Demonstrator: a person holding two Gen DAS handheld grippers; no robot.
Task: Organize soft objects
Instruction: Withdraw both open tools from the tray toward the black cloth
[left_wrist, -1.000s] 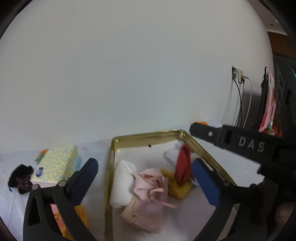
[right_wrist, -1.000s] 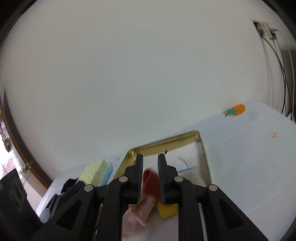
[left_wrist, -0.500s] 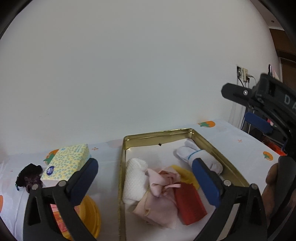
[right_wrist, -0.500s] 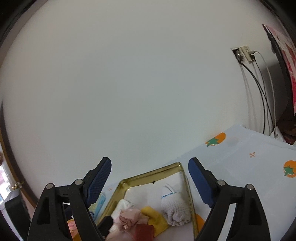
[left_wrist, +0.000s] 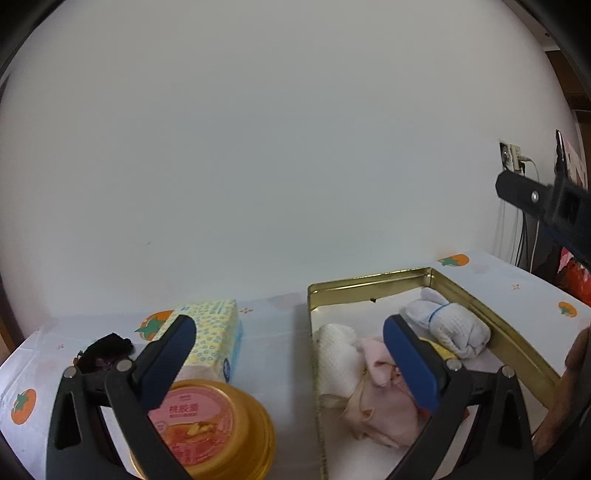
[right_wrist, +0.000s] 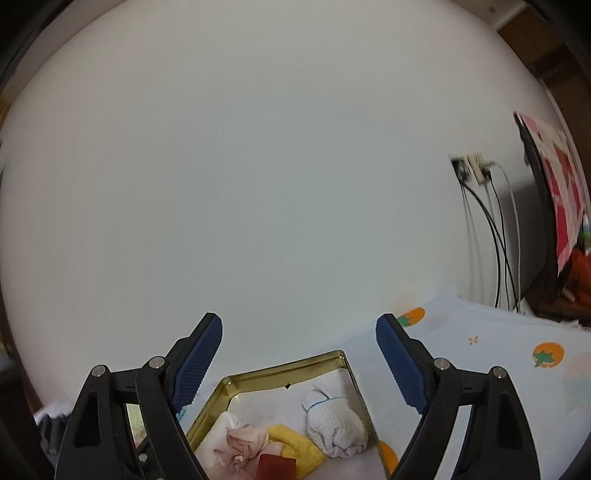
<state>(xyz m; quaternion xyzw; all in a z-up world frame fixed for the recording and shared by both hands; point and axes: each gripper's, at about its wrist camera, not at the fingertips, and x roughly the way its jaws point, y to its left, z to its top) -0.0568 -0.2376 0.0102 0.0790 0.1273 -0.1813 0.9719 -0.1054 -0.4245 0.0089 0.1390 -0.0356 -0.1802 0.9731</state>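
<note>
A gold tin tray (left_wrist: 369, 286) (right_wrist: 280, 369) holds soft items: a white rolled sock (left_wrist: 448, 326) (right_wrist: 334, 426), a white cloth (left_wrist: 338, 356), a pink cloth (left_wrist: 384, 402) (right_wrist: 243, 443), a yellow cloth (right_wrist: 295, 448) and a red cloth (right_wrist: 275, 467). A black soft item (left_wrist: 105, 350) lies on the table at far left. My left gripper (left_wrist: 288, 354) is open and empty, low over the table beside the tray. My right gripper (right_wrist: 299, 354) is open and empty, raised above the tray; part of it shows in the left wrist view (left_wrist: 535, 197).
A yellow dotted tissue box (left_wrist: 210, 332) stands left of the tray. A yellow cup with a pink lid (left_wrist: 207, 428) sits in front of it. The tablecloth (right_wrist: 480, 350) has orange fruit prints. Wall socket and cables (right_wrist: 476, 173) are at right, by dark furniture.
My right gripper has opened, let the red cloth drop into the tray, and risen away. The left gripper has shifted left and back, bringing the cup and tissue box into view.
</note>
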